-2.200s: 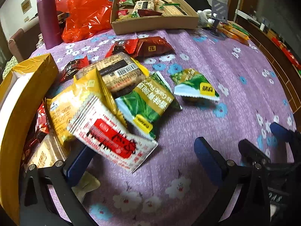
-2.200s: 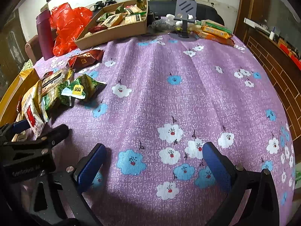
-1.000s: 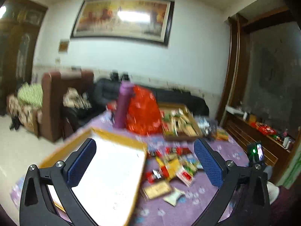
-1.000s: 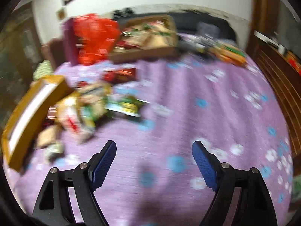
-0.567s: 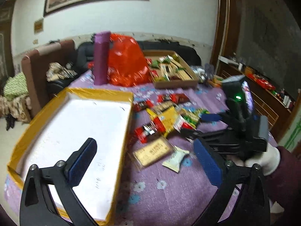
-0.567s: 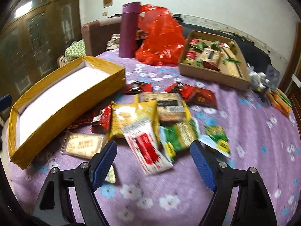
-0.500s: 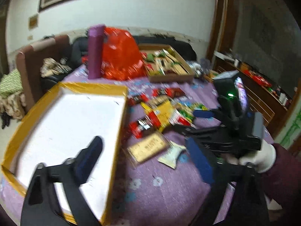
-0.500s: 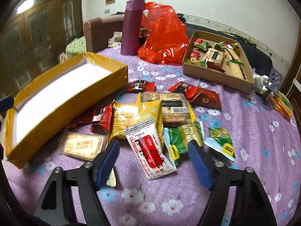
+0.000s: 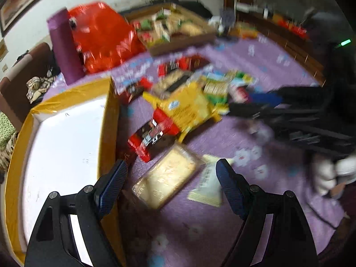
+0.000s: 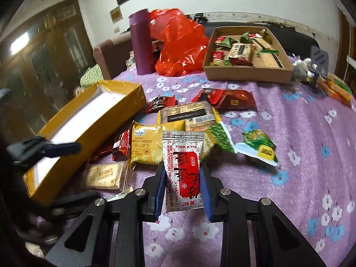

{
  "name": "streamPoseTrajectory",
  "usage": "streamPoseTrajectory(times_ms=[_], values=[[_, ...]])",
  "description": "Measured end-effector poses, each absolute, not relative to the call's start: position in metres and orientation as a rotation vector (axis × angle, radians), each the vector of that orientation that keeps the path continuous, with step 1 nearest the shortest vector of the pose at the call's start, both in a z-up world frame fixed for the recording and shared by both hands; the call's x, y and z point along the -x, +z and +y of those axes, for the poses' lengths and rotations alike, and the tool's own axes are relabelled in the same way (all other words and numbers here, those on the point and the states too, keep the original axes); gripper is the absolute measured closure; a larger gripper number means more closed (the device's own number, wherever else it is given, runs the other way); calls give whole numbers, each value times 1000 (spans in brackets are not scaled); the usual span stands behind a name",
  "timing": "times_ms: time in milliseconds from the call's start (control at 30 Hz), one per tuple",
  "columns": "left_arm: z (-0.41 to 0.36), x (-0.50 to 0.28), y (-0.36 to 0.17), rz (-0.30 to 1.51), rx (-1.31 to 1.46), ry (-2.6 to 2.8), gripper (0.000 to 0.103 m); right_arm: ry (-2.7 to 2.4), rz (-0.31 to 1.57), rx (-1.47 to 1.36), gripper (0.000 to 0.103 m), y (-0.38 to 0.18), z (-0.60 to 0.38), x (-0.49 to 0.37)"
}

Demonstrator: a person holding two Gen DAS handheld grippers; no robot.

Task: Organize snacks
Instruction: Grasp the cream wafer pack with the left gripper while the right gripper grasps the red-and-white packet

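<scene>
A pile of snack packets lies on the purple flowered cloth beside an empty yellow box [image 10: 93, 120] with a white floor. My right gripper [image 10: 183, 185] has its jaws closed in on both sides of a white and red packet [image 10: 183, 166] at the near edge of the pile. Next to it lie a yellow cracker bag [image 10: 145, 143], a beige biscuit pack [image 10: 104, 175] and green packets [image 10: 259, 149]. My left gripper [image 9: 171, 178] is open and empty, above the beige biscuit pack [image 9: 166, 180] and beside the yellow box [image 9: 66, 146]. The left wrist view is blurred.
A brown cardboard tray [image 10: 247, 51] holding sorted snacks stands at the back. A purple flask [image 10: 142, 42] and a red plastic bag [image 10: 180, 42] stand behind the yellow box. Orange packs [image 10: 336, 89] and a small stand [image 10: 319, 64] sit at the far right.
My right gripper has moved forward and closed on the white and red packet. My left gripper has dropped lower and nearer the beige biscuit pack, still open.
</scene>
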State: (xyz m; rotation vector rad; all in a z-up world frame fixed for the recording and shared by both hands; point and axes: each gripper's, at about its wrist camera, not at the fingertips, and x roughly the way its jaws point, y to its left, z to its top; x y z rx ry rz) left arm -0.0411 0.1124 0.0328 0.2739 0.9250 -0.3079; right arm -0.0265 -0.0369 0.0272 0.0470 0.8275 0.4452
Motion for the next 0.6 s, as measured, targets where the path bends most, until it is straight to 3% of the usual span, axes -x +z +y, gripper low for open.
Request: streamPoseTrajectory(times_ms=[100,133,167,600], values=[[112,32,25,976,-310,-288,25,462,845,-91,74,24,-42,24],[113,30,24,1011,-290,-297,42,470,852,-104,74,23,-43,23],[112,29,24,1029,-283,-312,51,475,856,-110,74,23,-44,23],[96,45,18,1024,-443,-316,51,504,842,-150,74,28,-49,30]])
